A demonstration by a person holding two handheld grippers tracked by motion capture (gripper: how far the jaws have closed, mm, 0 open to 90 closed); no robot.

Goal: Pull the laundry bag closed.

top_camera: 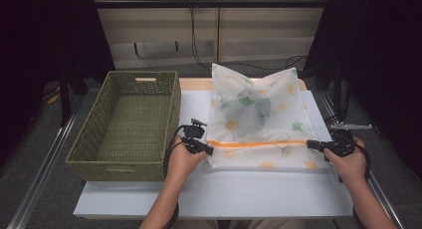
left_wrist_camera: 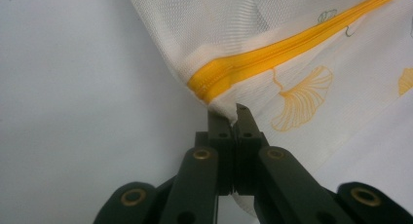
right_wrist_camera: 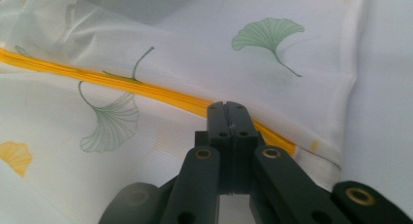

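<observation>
Your mesh bag (top_camera: 259,119), thin white netting printed with leaves and crossed by an orange zip (top_camera: 256,143), lies flat on the white table (top_camera: 224,194) beside the woven basket (top_camera: 130,122). Your left gripper (top_camera: 210,150) is clamped tight on its left edge; your right gripper (top_camera: 309,144) is clamped tight at the zip's right end.

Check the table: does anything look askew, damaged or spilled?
Nothing stands out. The mesh laundry bag lies flat on the white table, its orange zipper straight, with the left gripper and right gripper shut on its ends. The wicker basket sits square beside it.
</observation>
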